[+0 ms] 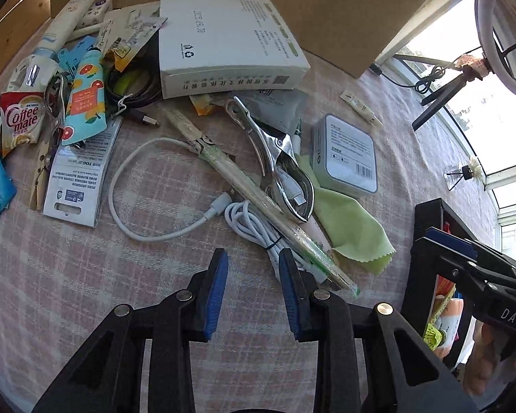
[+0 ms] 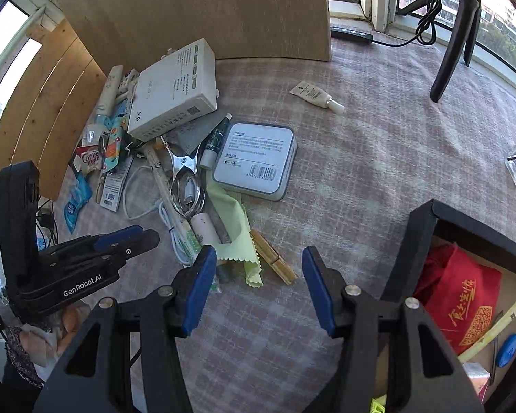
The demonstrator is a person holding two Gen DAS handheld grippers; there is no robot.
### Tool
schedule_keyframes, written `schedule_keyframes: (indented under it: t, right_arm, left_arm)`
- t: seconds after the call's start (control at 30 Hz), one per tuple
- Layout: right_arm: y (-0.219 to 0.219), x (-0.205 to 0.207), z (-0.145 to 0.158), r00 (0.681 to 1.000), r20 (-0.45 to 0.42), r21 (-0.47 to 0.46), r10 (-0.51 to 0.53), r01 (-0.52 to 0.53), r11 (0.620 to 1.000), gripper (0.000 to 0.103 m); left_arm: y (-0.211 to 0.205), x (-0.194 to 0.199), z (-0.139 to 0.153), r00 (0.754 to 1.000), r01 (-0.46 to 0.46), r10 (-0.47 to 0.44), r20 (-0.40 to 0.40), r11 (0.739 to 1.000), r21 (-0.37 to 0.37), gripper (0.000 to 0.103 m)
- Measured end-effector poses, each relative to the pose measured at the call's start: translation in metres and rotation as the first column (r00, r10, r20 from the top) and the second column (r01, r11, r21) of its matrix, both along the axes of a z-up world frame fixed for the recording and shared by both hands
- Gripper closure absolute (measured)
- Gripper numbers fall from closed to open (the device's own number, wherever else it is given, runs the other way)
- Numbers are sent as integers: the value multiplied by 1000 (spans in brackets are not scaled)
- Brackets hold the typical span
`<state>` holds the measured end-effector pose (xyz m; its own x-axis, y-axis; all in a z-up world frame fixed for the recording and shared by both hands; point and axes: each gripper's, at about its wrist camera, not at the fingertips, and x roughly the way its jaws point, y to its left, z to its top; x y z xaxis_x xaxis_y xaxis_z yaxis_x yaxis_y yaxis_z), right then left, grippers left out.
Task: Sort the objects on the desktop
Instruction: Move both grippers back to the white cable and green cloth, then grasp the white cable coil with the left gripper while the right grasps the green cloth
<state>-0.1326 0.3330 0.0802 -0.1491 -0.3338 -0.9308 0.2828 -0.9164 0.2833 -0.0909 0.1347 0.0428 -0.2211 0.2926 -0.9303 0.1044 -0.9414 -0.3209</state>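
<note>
Sunlit windows ring a table under a pink plaid cloth (image 2: 344, 158). Left gripper (image 1: 253, 289) hangs with a narrow empty gap just before the coiled white cable (image 1: 254, 227): soft, light, best pinched at its tie. Right gripper (image 2: 258, 285) gapes wide and empty near a wooden clothespin (image 2: 273, 258), stiff and easily clamped across its sides. Beyond lie the slippery metal clip (image 1: 275, 158) and limp green cloth (image 1: 354, 223); the black box (image 2: 426, 227) sits at the near right edge.

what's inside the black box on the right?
In the black box: a red pouch with gold print, a pale stick, a blue oval item. The gripper and box wall hide the rest.
</note>
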Motion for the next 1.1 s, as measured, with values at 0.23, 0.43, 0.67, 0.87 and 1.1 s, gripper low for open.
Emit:
schedule_keyframes:
  t: [0.23,0.43,0.67,0.87,1.1]
  right_arm:
    - [-15,-13,-21,999,51,8,-7,7,1000,64]
    - [-21,-15,-34,996,83,3,-15,15,1000,71]
    - [-34,-16,-43,995,96,9,-5,5,1000,71]
    - [-38,-14,-46,994,108,9,1,-2,1000,93]
    - [-26,8,-48,993,119,-24,-3,6,1000,99]
  left_arm:
    - [7,-11,-9,1000,-18,18,18,999,33,77]
    - [16,-20,-15,999,-6,5,36,1000,20,77]
    - [30,-28,-14,999,27,-26,25,999,-45,78]
    - [32,-26,-13,999,43,-42,16,998,-49,83]
    - [27,-5,-12,992,127,-127,12,990,-68,86]
